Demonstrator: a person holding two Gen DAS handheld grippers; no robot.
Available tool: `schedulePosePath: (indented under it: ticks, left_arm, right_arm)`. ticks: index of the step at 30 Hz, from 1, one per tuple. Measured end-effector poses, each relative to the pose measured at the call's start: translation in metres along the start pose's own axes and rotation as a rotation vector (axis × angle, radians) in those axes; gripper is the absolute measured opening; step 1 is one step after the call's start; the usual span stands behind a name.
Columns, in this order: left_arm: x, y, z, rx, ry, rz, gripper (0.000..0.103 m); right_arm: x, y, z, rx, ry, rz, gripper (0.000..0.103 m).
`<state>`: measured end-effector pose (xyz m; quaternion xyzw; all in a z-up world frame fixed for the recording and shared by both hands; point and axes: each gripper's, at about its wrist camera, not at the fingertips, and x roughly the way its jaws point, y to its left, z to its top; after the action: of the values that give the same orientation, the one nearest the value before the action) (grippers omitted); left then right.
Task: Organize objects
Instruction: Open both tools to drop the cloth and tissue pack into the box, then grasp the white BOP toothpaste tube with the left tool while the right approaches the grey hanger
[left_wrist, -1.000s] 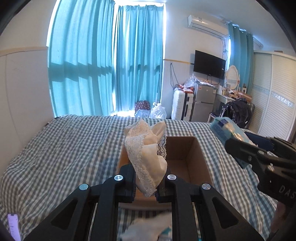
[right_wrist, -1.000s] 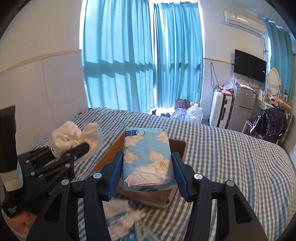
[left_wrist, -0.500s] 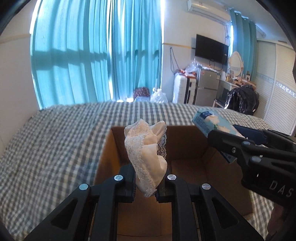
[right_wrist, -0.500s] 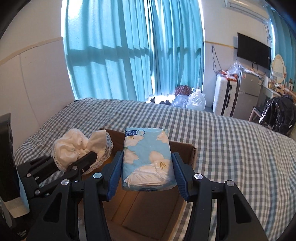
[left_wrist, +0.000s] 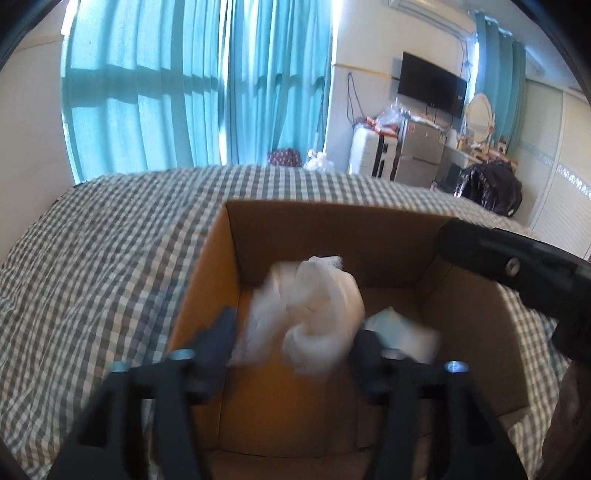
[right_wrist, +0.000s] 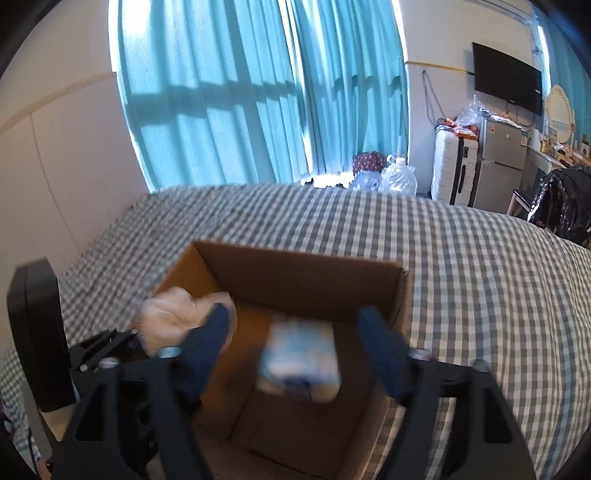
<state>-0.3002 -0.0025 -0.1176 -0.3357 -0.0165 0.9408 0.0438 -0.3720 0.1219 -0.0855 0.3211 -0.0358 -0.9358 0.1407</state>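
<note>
Left gripper (left_wrist: 291, 343): jaws spread wide, the cream lace cloth (left_wrist: 310, 314) between them, blurred, touching neither. Right gripper (right_wrist: 295, 339): jaws spread, the blue tissue pack (right_wrist: 301, 363) loose below them. Both items are within the open cardboard box (right_wrist: 306, 273), which sits on the gingham bed (right_wrist: 480, 266). Pack printing too blurred to read; no other legible writing.

Both tongs, left (left_wrist: 291, 343) and right (right_wrist: 297, 347), gape wide.
</note>
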Motion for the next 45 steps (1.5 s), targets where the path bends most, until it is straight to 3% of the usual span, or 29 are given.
schedulePosePath:
  ticks: [4, 13, 19, 27, 32, 38, 43, 45]
  left_arm:
    - [-0.020, -0.002, 0.005, 0.002, -0.023, -0.001, 0.076]
    - [-0.100, 0.003, 0.008, -0.019, -0.128, 0.045, 0.102]
    - [-0.152, 0.013, -0.003, -0.023, -0.168, 0.076, 0.103]
    - [-0.198, 0.030, -0.043, -0.005, -0.136, 0.103, 0.103]
    - [-0.195, 0.037, -0.087, -0.012, -0.070, 0.155, 0.103]
    - [-0.163, 0.043, -0.140, -0.014, 0.029, 0.192, 0.103]
    - [-0.132, 0.051, -0.169, -0.036, 0.101, 0.174, 0.103]
    - [-0.121, 0.054, -0.175, -0.037, 0.123, 0.160, 0.098]
  right_arm:
    - [-0.027, -0.001, 0.006, 0.006, -0.029, -0.011, 0.083]
    - [-0.117, 0.012, 0.007, -0.015, -0.098, -0.035, 0.087]
    - [-0.172, 0.031, -0.011, -0.062, -0.115, -0.058, 0.093]
    - [-0.219, 0.036, -0.062, -0.069, -0.102, -0.089, 0.097]
    - [-0.209, 0.041, -0.103, -0.109, -0.038, -0.097, 0.097]
    - [-0.150, 0.035, -0.151, -0.119, 0.110, -0.107, 0.097]
    - [-0.103, 0.032, -0.185, -0.134, 0.234, -0.098, 0.097]
    - [-0.092, 0.029, -0.194, -0.126, 0.265, -0.094, 0.096]
